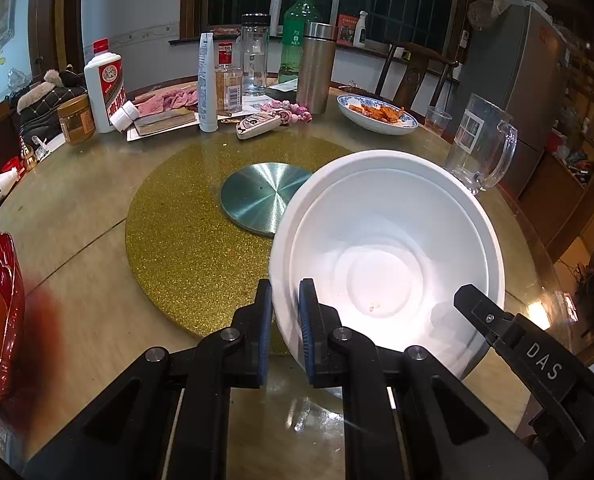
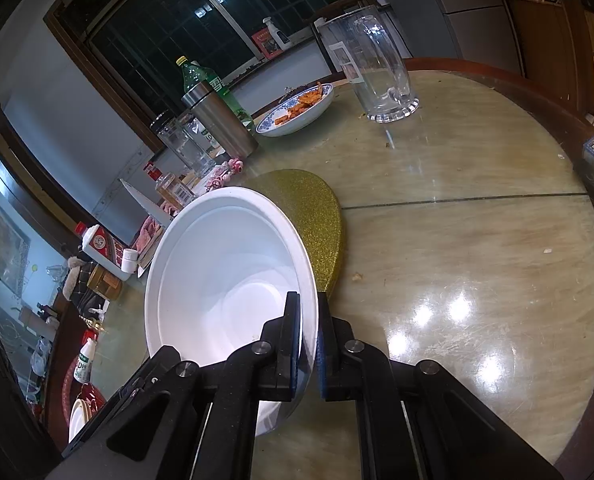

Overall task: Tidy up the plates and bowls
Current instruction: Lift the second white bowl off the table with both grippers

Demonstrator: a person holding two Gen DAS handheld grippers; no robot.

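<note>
White bowl [image 1: 385, 256] with a second nested inside, tilted above the gold glitter mat [image 1: 185, 240] on the counter [image 2: 477, 240], my left claw [image 1: 285, 300] clamped on its near rim, my right claw [image 2: 308, 320] clamped on the opposite rim, glass mug [image 1: 477, 140] beyond.

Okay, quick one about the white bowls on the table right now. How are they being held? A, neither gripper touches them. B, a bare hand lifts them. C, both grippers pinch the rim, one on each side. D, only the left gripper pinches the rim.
C: the left gripper is shut on the rim of the white bowls, and the right gripper is shut on the opposite side.
</note>
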